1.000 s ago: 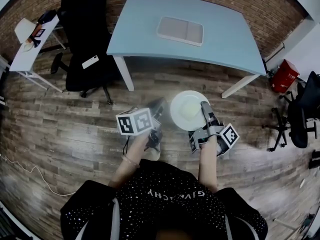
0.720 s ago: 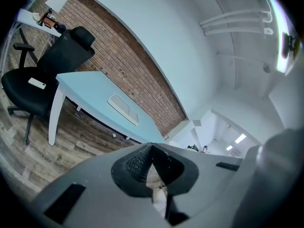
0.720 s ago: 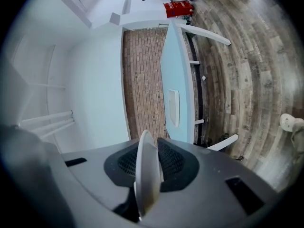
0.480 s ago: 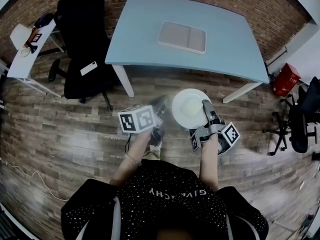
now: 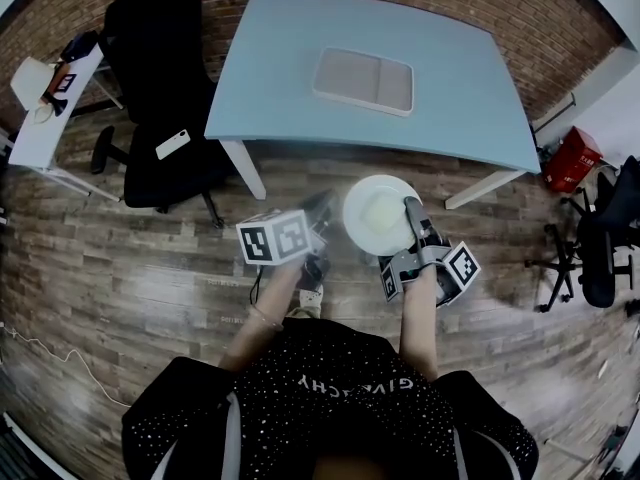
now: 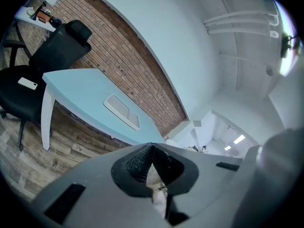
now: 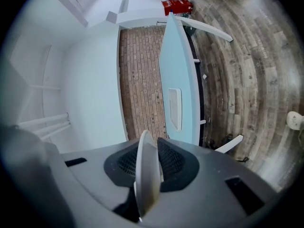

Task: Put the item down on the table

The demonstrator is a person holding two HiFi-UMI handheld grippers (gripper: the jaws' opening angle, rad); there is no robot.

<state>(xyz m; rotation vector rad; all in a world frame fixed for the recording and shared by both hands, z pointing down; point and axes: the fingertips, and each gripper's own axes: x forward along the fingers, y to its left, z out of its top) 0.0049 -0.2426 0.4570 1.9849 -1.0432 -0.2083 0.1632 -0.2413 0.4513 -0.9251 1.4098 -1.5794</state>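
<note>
A white round plate [image 5: 378, 213] is held over the wooden floor, just short of the light blue table [image 5: 290, 58]. My right gripper [image 5: 410, 209] is shut on the plate's right rim. In the right gripper view the plate [image 7: 146, 175] stands edge-on between the black pads of that gripper [image 7: 147, 167], with the table [image 7: 173, 61] ahead. My left gripper [image 5: 318, 211] hovers at the plate's left side. In the left gripper view its jaws [image 6: 153, 172] are closed together, and only a pale sliver shows between the pads. The table [image 6: 80, 82] lies ahead on the left.
A flat grey tray [image 5: 363, 68] lies on the table's middle. A black office chair [image 5: 165, 78] with a phone [image 5: 172, 144] on its seat stands at the left, beside a small white desk [image 5: 40, 103]. A red box [image 5: 570, 153] and another chair [image 5: 610, 223] are at the right.
Both grippers and the plate have edged slightly forward toward the table. The hold on the plate is the same.
</note>
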